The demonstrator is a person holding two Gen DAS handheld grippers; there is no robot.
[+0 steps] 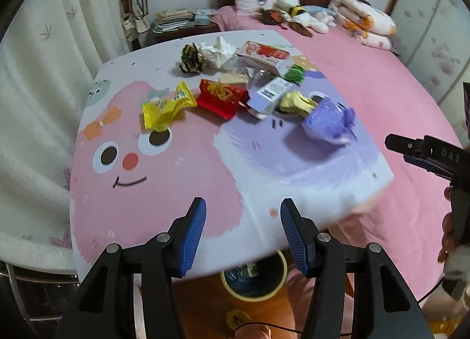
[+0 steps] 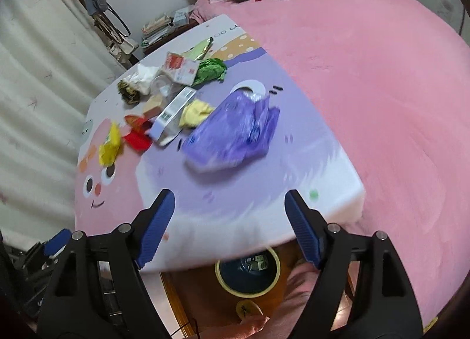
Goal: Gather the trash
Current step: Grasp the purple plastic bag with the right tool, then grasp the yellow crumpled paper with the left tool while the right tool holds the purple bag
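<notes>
While both tools hang over the near edge of the table, neither holds anything: the left gripper (image 1: pixel 243 210) has its blue-padded fingers spread with only tabletop showing between them, and the right gripper (image 2: pixel 230 201) is spread wider still, likewise empty. Below and between them, on the floor beside the table, stands a yellow-rimmed bin (image 2: pixel 247 274) with a dark liner and some scraps inside.

Beyond the fingers lies the cartoon-printed table (image 1: pixel 164 174), pushed against a pink bed (image 2: pixel 367 80). Closest to the right tool is a purple plastic packet (image 2: pixel 235 133), blurred, lying well apart from the fingertips. Just behind it sit a crumpled pale-yellow wrapper (image 2: pixel 195 113) and a white-and-lilac carton (image 2: pixel 171 116) touching each other. Further left are a red packet (image 1: pixel 221 97) and a bright yellow snack bag (image 1: pixel 166 110), side by side. At the far end cluster a red-and-white box (image 1: pixel 264 55), a green wrapper (image 2: pixel 211 70), white tissue (image 1: pixel 216 51) and a dark crumpled wrapper (image 1: pixel 191 58).
</notes>
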